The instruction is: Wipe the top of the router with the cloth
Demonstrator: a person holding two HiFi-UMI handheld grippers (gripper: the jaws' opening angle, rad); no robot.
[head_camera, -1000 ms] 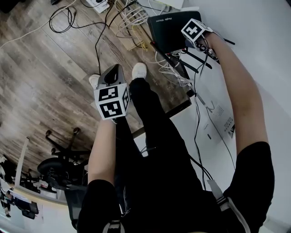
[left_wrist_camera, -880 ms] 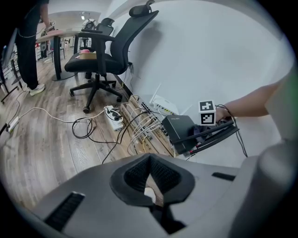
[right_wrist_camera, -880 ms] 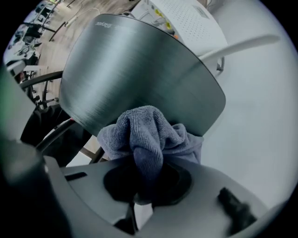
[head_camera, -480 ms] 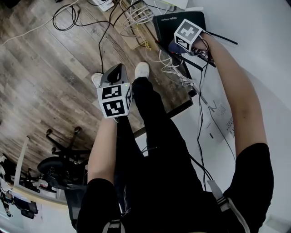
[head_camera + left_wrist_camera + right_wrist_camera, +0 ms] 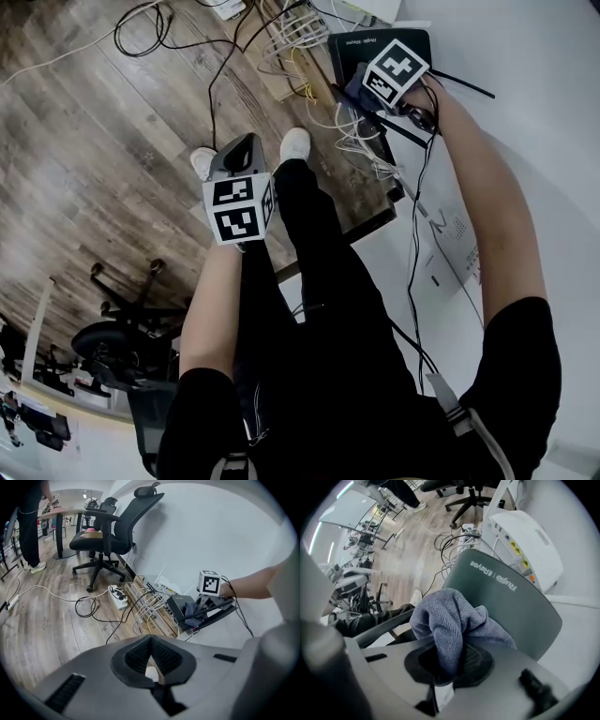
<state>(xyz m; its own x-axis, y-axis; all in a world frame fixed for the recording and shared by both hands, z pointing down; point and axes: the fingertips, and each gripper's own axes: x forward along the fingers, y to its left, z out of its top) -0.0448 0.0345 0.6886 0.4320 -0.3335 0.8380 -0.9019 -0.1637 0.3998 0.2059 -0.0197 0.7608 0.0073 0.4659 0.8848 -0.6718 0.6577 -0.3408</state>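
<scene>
Right gripper (image 5: 447, 660): its jaws are clenched on a blue-grey towelling cloth (image 5: 450, 620), which bulges out in front of them.
Left gripper (image 5: 151, 667): its jaws are pressed together and hold nothing. It hangs well apart from the router, above the person's legs and the wooden floor (image 5: 103, 141).
Cloth: the free bunch lies on the near part of the router's top, and seems to touch it.
Router: a flat dark grey router with white lettering (image 5: 511, 602). It sits at the edge of a white table (image 5: 544, 122), with thin black antennas (image 5: 459, 82) on the side towards the person.
Beside the router: a white perforated router (image 5: 529, 541) stands just behind it, and a tangle of white and black cables (image 5: 281, 37) hangs below it.
Risk, slipping: nothing steadies the router, so a hard stroke could probably push it towards the table edge or strain the cables.
Risk, catching: the loose cloth may hook on an antenna and pull out of the jaws.
Router to grippers: directly under and ahead of the right gripper, far from the left one.
</scene>
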